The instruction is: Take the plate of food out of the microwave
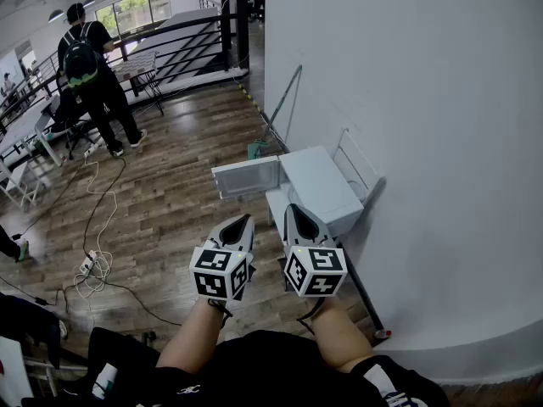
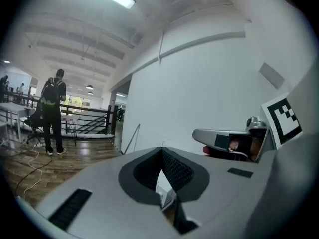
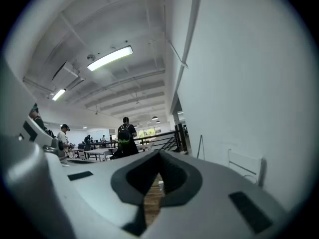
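Observation:
A white microwave (image 1: 318, 185) stands on the wooden floor against the white wall, its door (image 1: 246, 176) swung open to the left. The inside is hidden from the head view, and no plate of food shows in any view. My left gripper (image 1: 244, 220) and right gripper (image 1: 293, 210) hang side by side just short of the microwave, above my knees. Both are shut with nothing between their jaws. In the left gripper view the shut left gripper (image 2: 162, 151) points at the wall, with a bit of white casing (image 2: 164, 190) below its tips. The right gripper (image 3: 159, 156) points along the wall.
A person with a backpack (image 1: 89, 66) stands far left by tables and chairs. Cables (image 1: 97, 261) trail over the floor on the left. A white wire rack (image 1: 356, 164) and a thin pole (image 1: 284, 108) lean on the wall by the microwave. A black railing (image 1: 170, 41) runs behind.

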A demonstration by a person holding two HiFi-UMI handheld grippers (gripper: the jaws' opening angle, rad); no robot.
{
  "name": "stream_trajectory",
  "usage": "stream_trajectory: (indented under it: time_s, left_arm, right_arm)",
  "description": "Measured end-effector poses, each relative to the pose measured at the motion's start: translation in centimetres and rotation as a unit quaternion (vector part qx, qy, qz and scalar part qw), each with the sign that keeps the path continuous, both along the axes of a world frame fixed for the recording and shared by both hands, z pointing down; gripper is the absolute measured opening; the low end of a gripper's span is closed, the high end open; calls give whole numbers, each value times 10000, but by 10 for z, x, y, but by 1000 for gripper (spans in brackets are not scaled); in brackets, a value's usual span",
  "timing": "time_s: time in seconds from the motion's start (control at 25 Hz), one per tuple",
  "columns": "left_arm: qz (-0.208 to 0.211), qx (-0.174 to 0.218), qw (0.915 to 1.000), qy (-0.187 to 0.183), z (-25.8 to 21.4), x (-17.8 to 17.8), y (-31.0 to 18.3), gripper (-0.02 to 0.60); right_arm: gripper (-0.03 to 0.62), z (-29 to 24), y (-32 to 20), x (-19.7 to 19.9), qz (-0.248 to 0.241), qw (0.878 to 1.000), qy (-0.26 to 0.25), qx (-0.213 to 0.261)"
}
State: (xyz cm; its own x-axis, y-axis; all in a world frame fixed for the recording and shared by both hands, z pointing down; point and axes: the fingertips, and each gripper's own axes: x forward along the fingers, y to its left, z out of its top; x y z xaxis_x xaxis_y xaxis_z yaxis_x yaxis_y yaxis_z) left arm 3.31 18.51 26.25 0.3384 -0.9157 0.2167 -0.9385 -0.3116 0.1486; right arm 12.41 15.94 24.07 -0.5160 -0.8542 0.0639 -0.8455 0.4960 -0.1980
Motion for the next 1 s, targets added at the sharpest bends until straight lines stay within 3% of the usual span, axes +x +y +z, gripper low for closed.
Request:
stream_trajectory:
  time_s: [0.28,0.48,1.0]
  left_arm:
    - [28,-62,10000,10,4,-11,-14,-3]
    - [15,-117,9999,69,9,-29,-20,-3]
    - [232,-151,9994,220,22,-107,-22,-3]
  right_arm:
    - [12,-7,-7,-13,-107,9999,-101,35]
    - [12,-6,-15,-23,85,9997,-244,19]
    - [12,16,-16,-113,164,9993,240,-224]
